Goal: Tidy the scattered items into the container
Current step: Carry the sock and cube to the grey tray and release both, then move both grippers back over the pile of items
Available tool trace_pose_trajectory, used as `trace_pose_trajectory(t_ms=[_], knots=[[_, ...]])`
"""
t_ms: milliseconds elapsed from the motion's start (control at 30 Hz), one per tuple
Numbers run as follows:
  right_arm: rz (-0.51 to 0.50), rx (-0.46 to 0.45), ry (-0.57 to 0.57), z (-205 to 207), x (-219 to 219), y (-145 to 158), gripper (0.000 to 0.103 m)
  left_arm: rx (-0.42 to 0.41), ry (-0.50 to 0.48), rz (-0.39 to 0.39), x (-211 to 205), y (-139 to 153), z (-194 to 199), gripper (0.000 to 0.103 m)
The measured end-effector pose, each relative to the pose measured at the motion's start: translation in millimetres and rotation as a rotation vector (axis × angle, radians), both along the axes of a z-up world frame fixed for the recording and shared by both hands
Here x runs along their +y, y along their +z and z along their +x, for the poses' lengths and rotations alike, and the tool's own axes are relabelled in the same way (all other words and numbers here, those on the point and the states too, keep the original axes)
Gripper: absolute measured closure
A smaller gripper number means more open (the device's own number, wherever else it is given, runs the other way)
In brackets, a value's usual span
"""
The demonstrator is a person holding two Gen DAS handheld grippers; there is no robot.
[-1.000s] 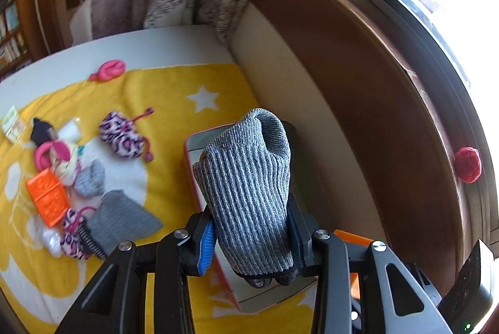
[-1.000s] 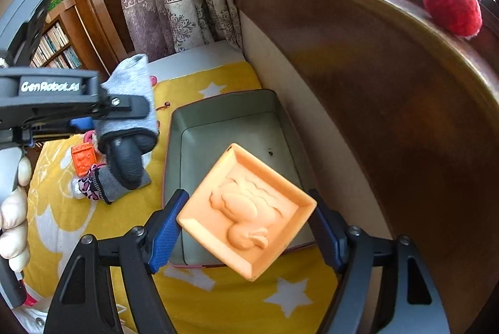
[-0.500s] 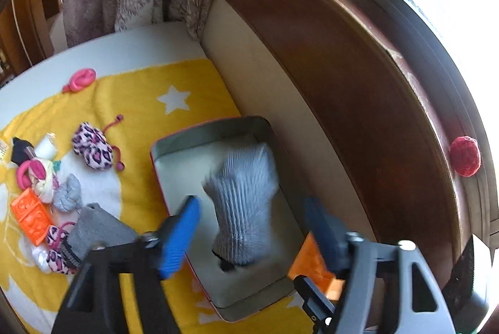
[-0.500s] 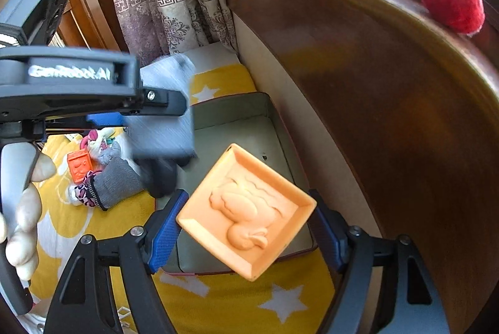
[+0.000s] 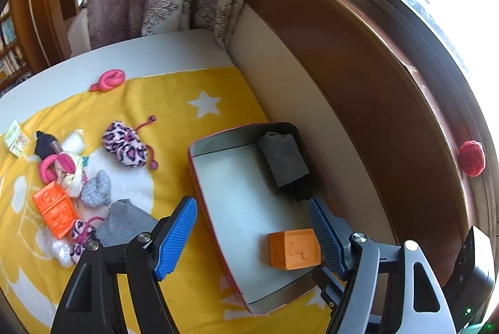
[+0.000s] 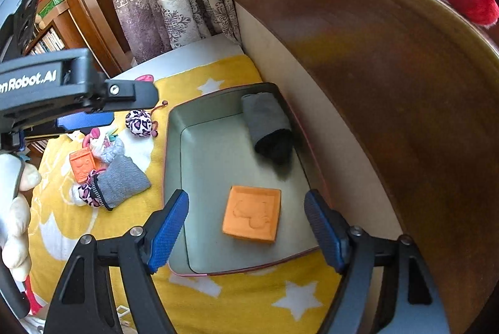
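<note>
Over the metal tray both of your tongs hung released: the left tongs gaped with nothing between the blue pads, and the right tongs stood just as wide and empty. Inside the tray lay a grey sock against the far right wall and an orange block flat near the front. The rest was scattered on the yellow star blanket to the left: a second grey sock, another orange block, a leopard-print pouch with cords, a pink coil far back, and a tangle of small bits.

Your main risk, I judged, lay in that tangle. The pile sat tightly packed, pieces touching, so a pinch at the sock could drag the little leopard piece beside it, and the pouch cords could snag a pad. The soft blanket could also bunch up between the pads.

Room was generous on the left over the blanket. On the right the tray stood close to the wooden wall panel, leaving your right tongs little clearance, and the tray's raised rim had to be cleared on every drop.
</note>
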State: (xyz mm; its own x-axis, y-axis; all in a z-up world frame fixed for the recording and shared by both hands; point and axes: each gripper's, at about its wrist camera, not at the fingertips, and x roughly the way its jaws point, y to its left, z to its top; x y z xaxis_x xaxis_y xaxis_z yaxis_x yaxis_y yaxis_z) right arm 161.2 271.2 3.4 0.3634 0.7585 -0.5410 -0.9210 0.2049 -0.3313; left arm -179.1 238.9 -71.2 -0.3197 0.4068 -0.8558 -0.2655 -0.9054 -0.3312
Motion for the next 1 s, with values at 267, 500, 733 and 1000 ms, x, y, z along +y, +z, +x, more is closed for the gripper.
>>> trace_pose_trajectory(t_ms=[267,500,733,1000], knots=[[-0.018,0.008,0.036,-13,2,-8,0.023,-0.001,0.062,-0.017,-28,-1,6,0.028],[-0.050,0.022,0.074,-28,7,-19,0.023,-0.013,0.136,-0.020,-62,-5,16,0.028],[-0.087,0.017,0.129,-55,15,-34,0.023,-0.021,0.245,-0.019,-116,-7,27,0.028],[-0.140,0.013,0.191,-94,24,-56,0.023,-0.041,0.377,-0.029,-184,-12,39,0.028]])
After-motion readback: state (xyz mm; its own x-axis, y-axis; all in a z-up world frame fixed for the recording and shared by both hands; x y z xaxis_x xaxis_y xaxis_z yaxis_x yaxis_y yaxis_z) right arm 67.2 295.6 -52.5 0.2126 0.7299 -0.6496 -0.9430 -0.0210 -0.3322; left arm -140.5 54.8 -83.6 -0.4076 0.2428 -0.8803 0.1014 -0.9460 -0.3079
